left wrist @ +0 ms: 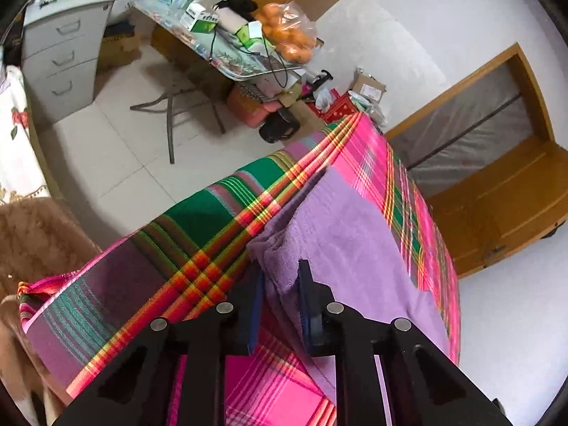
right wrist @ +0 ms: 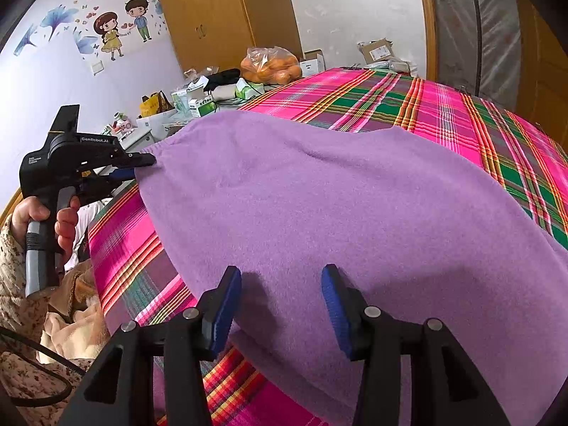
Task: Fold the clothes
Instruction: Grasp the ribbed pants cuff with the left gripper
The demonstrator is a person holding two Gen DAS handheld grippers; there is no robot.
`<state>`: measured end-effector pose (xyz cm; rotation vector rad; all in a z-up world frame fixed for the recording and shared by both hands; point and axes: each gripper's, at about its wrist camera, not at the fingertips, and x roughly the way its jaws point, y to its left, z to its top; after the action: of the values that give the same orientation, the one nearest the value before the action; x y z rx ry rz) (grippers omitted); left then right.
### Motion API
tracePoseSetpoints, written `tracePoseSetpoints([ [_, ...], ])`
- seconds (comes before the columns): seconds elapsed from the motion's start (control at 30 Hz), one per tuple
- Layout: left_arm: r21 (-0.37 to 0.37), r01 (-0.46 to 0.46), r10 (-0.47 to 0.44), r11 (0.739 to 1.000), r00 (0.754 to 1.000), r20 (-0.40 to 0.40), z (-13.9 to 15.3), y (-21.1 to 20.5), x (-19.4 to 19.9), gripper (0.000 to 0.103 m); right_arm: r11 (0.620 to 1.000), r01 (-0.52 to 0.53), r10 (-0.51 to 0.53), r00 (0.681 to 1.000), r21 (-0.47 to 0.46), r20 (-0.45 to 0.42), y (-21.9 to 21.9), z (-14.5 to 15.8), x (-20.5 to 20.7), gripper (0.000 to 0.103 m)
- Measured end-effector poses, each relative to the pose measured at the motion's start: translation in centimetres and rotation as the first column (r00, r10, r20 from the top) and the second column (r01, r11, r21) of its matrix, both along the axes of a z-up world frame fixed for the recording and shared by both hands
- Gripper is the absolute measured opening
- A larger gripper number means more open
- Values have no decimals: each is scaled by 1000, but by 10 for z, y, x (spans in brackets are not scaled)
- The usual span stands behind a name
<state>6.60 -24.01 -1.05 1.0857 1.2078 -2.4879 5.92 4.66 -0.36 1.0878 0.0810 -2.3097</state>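
Both wrist cams close over purple garment (right wrist: 319, 191) on plaid cloth (right wrist: 443, 113); right cam also catches left gripper (right wrist: 142, 167).

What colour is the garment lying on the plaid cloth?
Purple garment, plain; the right wrist view shows it best.

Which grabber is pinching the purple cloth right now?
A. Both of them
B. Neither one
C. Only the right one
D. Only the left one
D. The left gripper has a bunched fold of the purple cloth caught between its fingers at the cloth's edge, while the right gripper hangs above the cloth, its fingers spread wide apart with nothing between them.
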Motion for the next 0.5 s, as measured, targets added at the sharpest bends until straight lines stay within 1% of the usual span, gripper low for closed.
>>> tracePoseSetpoints([
  [0.1, -24, 8, -8, 1000, 1000, 12, -4, 2, 2, 19, 1000, 0, 0, 1000, -5, 3, 1, 0, -1, 48],
  [0.2, -56, 32, -30, 998, 999, 27, 0, 6, -1, 19, 1000, -11, 11, 1000, -8, 2, -4, 2, -3, 48],
  [0.3, -5, 32, -32, 999, 999, 28, -4, -1, -1, 21, 1000, -24, 24, 1000, -11, 1, -10, 5, -5, 48],
  [0.4, 23, 28, -29, 999, 999, 27, -7, -4, 0, 21, 999, -37, 37, 999, -14, 1, -15, 7, -8, 48],
  [0.5, 10, 39, -39, 999, 999, 28, -5, 0, -1, 21, 999, -50, 50, 999, -14, 8, -20, 6, -8, 48],
])
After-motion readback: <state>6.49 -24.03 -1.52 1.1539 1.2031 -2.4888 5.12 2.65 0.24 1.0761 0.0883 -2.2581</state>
